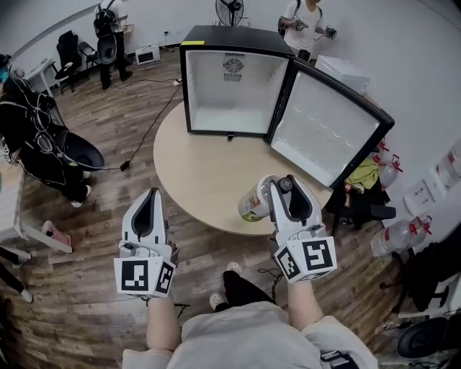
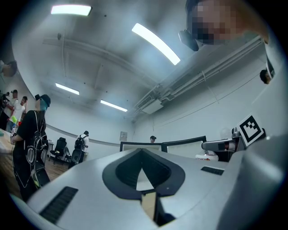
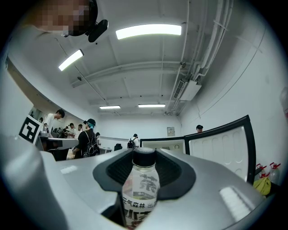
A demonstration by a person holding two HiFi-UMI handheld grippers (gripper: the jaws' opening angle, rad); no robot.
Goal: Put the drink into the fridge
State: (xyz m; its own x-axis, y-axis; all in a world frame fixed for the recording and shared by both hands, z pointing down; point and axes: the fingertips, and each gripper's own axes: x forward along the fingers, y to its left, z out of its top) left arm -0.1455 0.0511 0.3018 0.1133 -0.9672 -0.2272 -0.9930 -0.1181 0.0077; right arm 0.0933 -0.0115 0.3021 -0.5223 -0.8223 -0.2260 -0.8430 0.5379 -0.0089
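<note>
A pale drink bottle [image 1: 253,202] with a black cap lies tilted in my right gripper [image 1: 281,186], which is shut on it above the round table's [image 1: 205,176] near edge. In the right gripper view the bottle [image 3: 141,191] stands between the jaws of the right gripper [image 3: 144,155], cap pointing away. The small black fridge [image 1: 232,79] sits at the table's far side, its door [image 1: 328,126] swung wide to the right and its white inside bare. My left gripper [image 1: 150,194] hangs over the floor left of the table, shut on nothing; in its own view the left gripper [image 2: 143,155] points upward.
A black cable [image 1: 148,133] runs across the wooden floor left of the table. A person in black [image 1: 39,151] stands at the far left, another person [image 1: 306,21] behind the fridge. Office chairs [image 1: 72,54] stand at the back left, and water bottles [image 1: 396,234] lie at the right.
</note>
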